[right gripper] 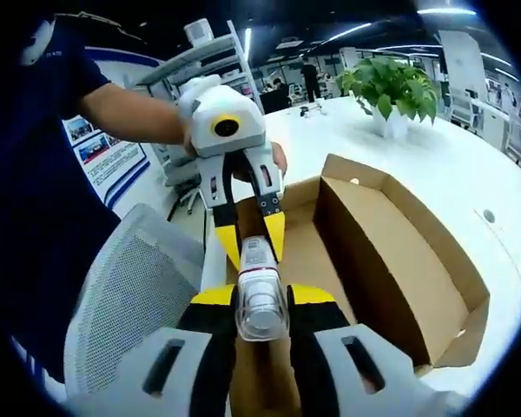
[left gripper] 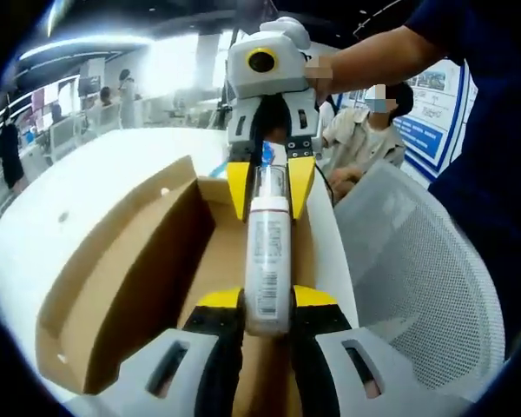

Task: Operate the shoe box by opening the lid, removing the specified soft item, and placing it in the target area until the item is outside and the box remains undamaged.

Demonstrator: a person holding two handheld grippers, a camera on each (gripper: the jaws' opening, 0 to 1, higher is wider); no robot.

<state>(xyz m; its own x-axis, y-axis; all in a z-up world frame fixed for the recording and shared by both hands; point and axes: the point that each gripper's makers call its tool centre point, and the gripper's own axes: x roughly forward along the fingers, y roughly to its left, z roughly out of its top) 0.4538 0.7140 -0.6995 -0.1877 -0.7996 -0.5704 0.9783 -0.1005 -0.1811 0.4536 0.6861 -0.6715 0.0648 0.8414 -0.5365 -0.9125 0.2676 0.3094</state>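
- In the left gripper view, the left gripper (left gripper: 267, 311) has its yellow-tipped jaws closed against the near end of a white bottle (left gripper: 267, 261) with a printed label.
- The bottle runs straight away from that gripper, lying lengthwise above the open cardboard shoe box (left gripper: 148, 261).
- The right gripper (left gripper: 270, 187) comes in from the top of this view, and its yellow jaws clamp the far end of the same bottle.
- In the right gripper view, the right gripper (right gripper: 261, 306) grips the clear end of the bottle (right gripper: 260, 291), while the left gripper (right gripper: 252, 234) holds the other end from beyond.
- The shoe box (right gripper: 391, 252) stands open on the white bench (right gripper: 469, 165), its brown floor showing beneath the bottle and its tall side wall upright on one side.
- A white mesh chair (left gripper: 417, 261) is just beside the shoe box, at the bench's edge.
- A potted green plant (right gripper: 391, 91) stands on the bench well beyond the shoe box.
- A person's forearm in a dark blue sleeve (right gripper: 35, 139) reaches to the left gripper.
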